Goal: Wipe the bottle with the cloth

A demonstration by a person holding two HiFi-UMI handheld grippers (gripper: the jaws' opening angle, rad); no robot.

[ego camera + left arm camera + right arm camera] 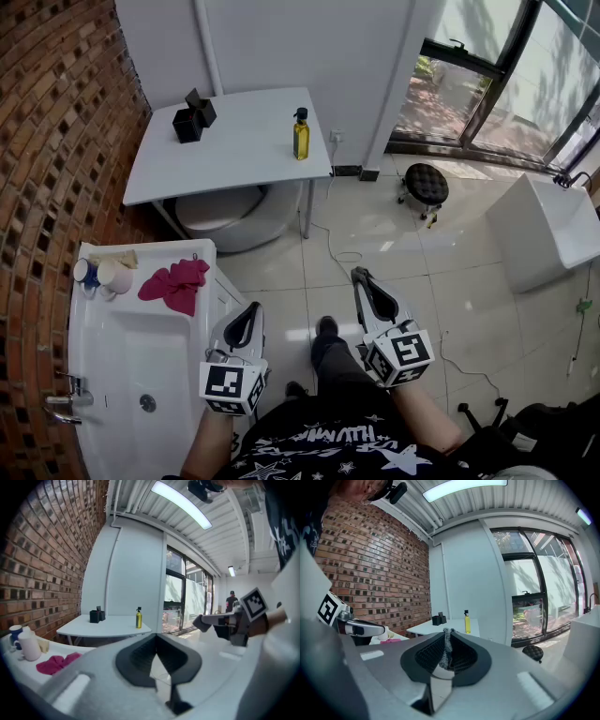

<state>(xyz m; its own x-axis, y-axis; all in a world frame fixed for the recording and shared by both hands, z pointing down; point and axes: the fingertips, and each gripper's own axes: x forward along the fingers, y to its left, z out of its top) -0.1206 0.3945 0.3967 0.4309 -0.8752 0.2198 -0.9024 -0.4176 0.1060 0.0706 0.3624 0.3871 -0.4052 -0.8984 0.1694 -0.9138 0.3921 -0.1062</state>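
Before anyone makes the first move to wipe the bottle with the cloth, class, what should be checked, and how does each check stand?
1. Cloth lying in the open on the sink: ok.
2. Bottle upright on the table: ok.
3. Left tool open to take the cloth: not ok, jaws together.
4. Right tool open to take the bottle: not ok, jaws together.
5. Both tools empty: ok.
6. Bottle cap tight: cannot tell.

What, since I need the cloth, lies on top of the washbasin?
A magenta cloth, a white mug and a blue cup sit on its ledge; anything beneath the cloth is hidden.
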